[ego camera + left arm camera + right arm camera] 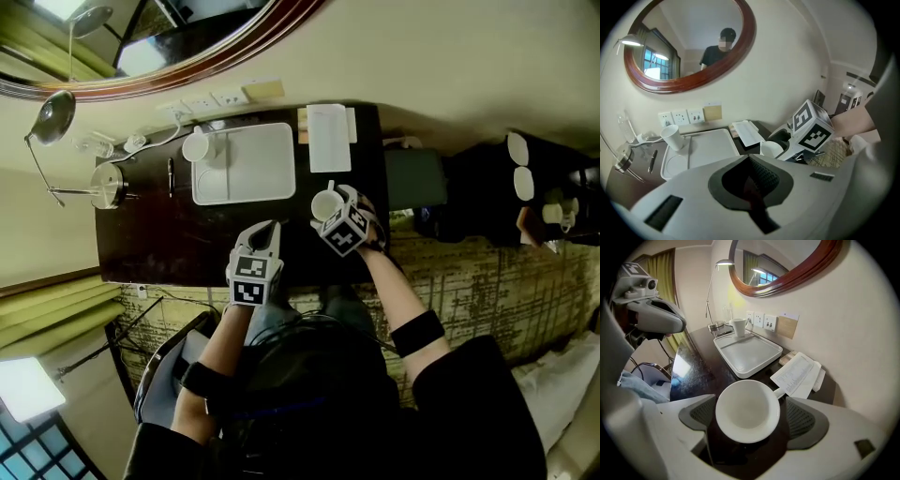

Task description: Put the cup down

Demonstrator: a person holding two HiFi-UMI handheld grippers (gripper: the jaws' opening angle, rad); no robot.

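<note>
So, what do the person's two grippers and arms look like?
The left gripper and right gripper have light grey shells with dark ribbed pads; each carries a white cube with black square markers. The person wears a black top and a black band on each arm.

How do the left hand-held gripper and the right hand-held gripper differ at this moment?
The left hand-held gripper has its jaws shut; the right hand-held gripper has its jaws open wide. The left hand-held gripper is empty; between the jaws of the right hand-held gripper a white cup stands on the dark table, not squeezed. Both carry a cube with square markers and are over the same table.
</note>
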